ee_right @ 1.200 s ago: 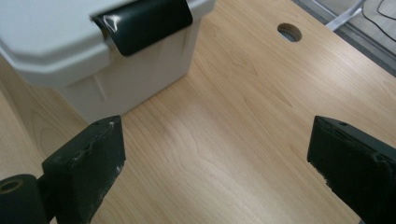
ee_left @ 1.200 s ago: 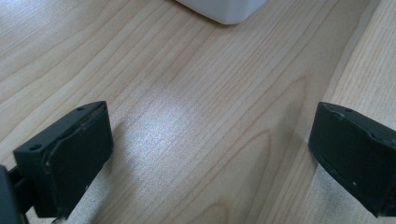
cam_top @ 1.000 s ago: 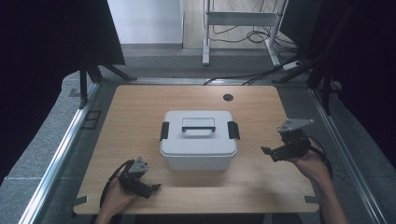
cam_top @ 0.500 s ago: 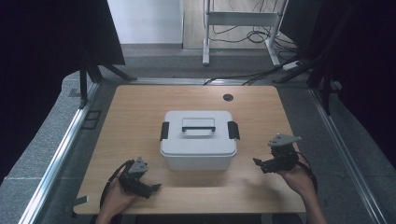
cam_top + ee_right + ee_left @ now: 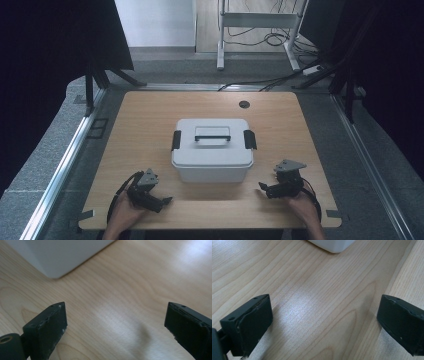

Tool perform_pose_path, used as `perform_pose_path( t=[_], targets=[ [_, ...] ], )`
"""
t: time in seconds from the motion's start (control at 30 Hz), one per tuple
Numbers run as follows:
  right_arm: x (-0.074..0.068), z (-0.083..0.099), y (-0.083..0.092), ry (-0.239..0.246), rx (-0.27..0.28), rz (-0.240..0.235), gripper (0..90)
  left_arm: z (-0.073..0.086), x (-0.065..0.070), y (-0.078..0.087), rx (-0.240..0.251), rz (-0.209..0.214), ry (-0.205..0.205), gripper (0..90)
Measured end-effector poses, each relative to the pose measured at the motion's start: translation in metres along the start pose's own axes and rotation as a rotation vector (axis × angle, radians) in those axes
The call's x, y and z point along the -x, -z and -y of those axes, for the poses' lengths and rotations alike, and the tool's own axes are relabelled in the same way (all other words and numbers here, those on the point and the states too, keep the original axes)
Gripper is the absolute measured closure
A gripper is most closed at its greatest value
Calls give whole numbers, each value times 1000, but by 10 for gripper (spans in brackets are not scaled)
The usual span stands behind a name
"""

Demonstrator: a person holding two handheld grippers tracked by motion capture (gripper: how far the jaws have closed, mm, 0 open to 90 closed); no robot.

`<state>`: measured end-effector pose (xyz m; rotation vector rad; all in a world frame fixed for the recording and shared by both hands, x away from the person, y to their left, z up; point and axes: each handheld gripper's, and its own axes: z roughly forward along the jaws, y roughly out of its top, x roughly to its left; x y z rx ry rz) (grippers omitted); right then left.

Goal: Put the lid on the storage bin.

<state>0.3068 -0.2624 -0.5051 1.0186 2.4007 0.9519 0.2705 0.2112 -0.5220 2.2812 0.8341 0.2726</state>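
Observation:
A white lidded storage box [image 5: 212, 149] with a flat handle and two black side clips stands in the middle of the wooden table [image 5: 150, 115]. My left gripper [image 5: 162, 202] rests low at the table's front left, open, nothing between its jaws; a corner of the box [image 5: 332, 244] shows at the top of the left gripper view. My right gripper [image 5: 266, 189] sits at the front right, near the box's front right corner, also open and empty. The box's lower corner [image 5: 57, 257] shows in the right gripper view's upper left.
A round cable hole [image 5: 244, 104] lies in the table's far right part. Beyond the far edge stand a white metal frame [image 5: 260, 20] and floor cables [image 5: 280, 75]. Dark curtains hang at both sides. Metal rails run along the table's left and right.
My right gripper has come down and toward the person, from beside the box's right side to the table's front right. The left gripper has stayed in place.

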Motion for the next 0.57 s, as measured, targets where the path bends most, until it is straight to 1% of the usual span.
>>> perform_pose_path(
  t=[0.07,0.1,0.13,0.17,0.3,0.4,0.57],
  targets=[
    [-1,4,-6,-11,-5,0,41,0,0,0,0,0,0,3],
    [-2,7,-9,-22,-6,-2,23,0,0,0,0,0,0,3],
    [-2,8,-11,-49,-2,-19,27,0,0,0,0,0,0,3],
    [-1,8,-11,-63,-6,-27,23,0,0,0,0,-1,0,3],
    [0,7,-12,-78,-16,-22,0,0,0,0,0,-1,0,4],
    [-1,7,-12,-92,-20,-10,0,0,0,0,1,-2,1,4],
    [-1,8,-12,-95,-20,-7,0,0,1,0,1,-2,1,4]
  ],
)
